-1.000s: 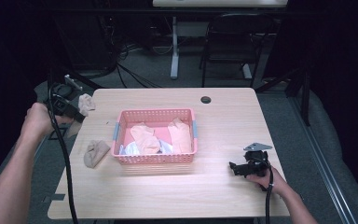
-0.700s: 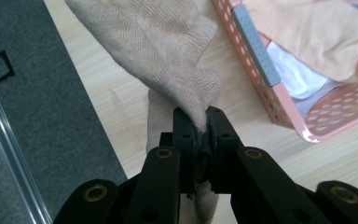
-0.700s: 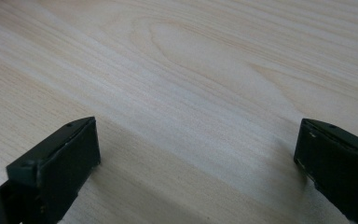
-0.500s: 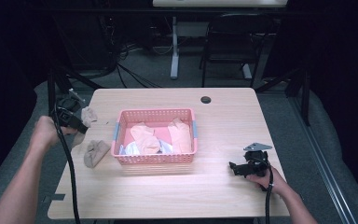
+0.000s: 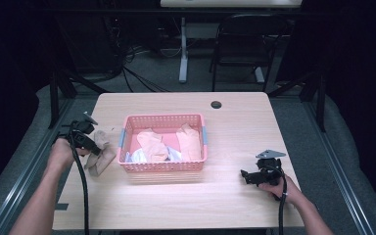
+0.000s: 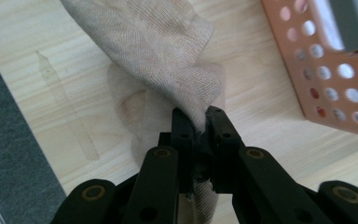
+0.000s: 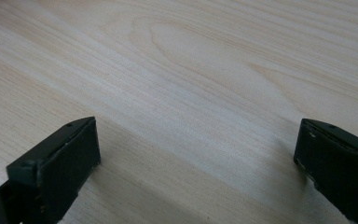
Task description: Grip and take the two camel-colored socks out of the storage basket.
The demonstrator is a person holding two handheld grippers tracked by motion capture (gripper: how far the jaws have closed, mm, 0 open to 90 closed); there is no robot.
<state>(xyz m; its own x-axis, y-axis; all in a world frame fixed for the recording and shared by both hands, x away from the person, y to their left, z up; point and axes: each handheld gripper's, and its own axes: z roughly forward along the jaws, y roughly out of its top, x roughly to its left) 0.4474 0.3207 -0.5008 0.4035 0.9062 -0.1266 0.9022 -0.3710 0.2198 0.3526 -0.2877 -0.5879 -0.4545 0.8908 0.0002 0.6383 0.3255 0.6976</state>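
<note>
squarely between left jaws, sock [image 6: 168, 60]

Your left tool [image 5: 89, 142] has come down from above the counter's [image 5: 235, 122] far-left corner toward its left edge, carrying the beige sock [image 6: 168, 60] pinched in its jaws. That sock now hangs low enough to touch the second beige sock [image 5: 100, 161] lying just left of the pink basket [image 5: 162, 119]; a second ago it was held well above it.

Sock [image 5: 99, 152] on table [image 5: 235, 117], just left of cloth-filled basket [image 5: 162, 120].
</note>
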